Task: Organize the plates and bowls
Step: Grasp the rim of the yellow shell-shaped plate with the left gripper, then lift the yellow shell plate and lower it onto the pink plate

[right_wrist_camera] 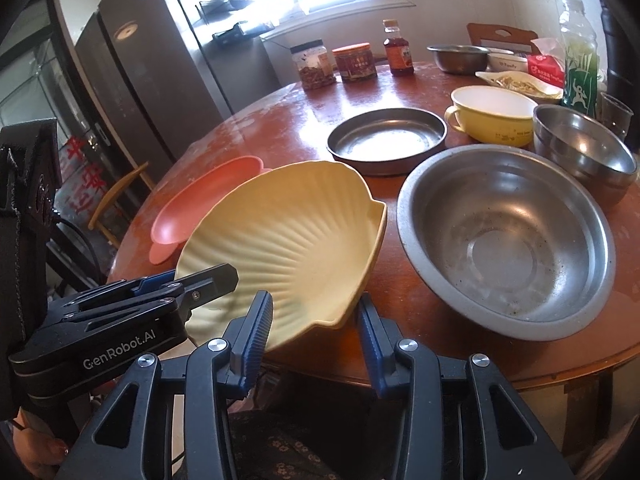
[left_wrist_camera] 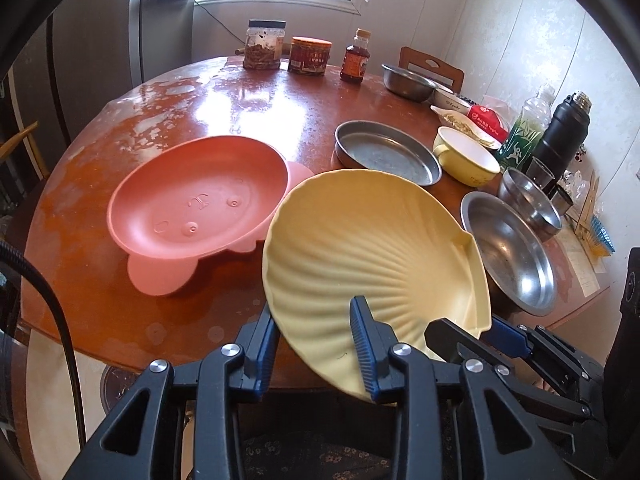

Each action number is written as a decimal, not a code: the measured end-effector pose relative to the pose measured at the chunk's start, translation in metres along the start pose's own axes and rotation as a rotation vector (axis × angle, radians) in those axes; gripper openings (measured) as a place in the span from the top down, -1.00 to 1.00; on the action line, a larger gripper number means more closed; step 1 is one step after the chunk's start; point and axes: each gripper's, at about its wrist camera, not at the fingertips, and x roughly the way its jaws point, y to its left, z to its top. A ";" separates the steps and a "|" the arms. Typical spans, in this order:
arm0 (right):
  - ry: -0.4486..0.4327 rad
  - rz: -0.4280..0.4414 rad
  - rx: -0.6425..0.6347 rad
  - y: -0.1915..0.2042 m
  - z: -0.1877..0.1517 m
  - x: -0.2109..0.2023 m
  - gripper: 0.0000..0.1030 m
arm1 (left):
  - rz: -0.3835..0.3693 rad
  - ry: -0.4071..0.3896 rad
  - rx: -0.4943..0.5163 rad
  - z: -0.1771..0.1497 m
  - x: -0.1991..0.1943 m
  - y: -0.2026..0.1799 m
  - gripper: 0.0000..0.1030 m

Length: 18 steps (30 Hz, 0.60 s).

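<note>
Holding the yellow shell plate [left_wrist_camera: 360, 248] between both my tongs, I see it at the near edge of the round table [left_wrist_camera: 240, 92], tilted, with its lower rim hanging out over the edge toward me. My left tongs [left_wrist_camera: 312, 344] have the jaws wide apart and the round rim of the plate passes between them, one finger on the inner side and the other behind the rim; I see no pinch, so I judge the plate only rests there. My right tongs [right_wrist_camera: 314, 324] also stand wide, and the corner of the plate by its straight hinge side sits between the two fingers, again not squeezed as far as I can see. The important relation is the direction of the plate. Its ribs run together at the lower right of the left view, close to the right tongs, and the fan opens toward the upper left, where the pink plate [left_wrist_camera: 200, 204] lies just beside it on the table. So the long line of the shell already points to the pink plate, and my left tongs are the nearer ones to it. The large steel basin [right_wrist_camera: 504, 240] is close on the other side, at the right of the right view, so I think a move to the left has more room
</note>
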 end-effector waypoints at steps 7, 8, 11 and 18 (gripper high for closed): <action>-0.034 0.022 -0.032 0.015 0.005 -0.011 0.15 | 0.014 -0.045 -0.013 0.002 -0.021 0.007 0.31; -0.036 0.026 -0.037 0.017 0.007 -0.012 0.15 | 0.017 -0.054 -0.016 0.003 -0.025 0.009 0.31; -0.046 0.028 -0.050 0.024 0.012 -0.012 0.15 | 0.017 -0.068 -0.029 0.004 -0.031 0.013 0.31; -0.063 0.047 -0.088 0.042 0.025 -0.006 0.15 | 0.041 -0.100 -0.066 0.008 -0.040 0.031 0.31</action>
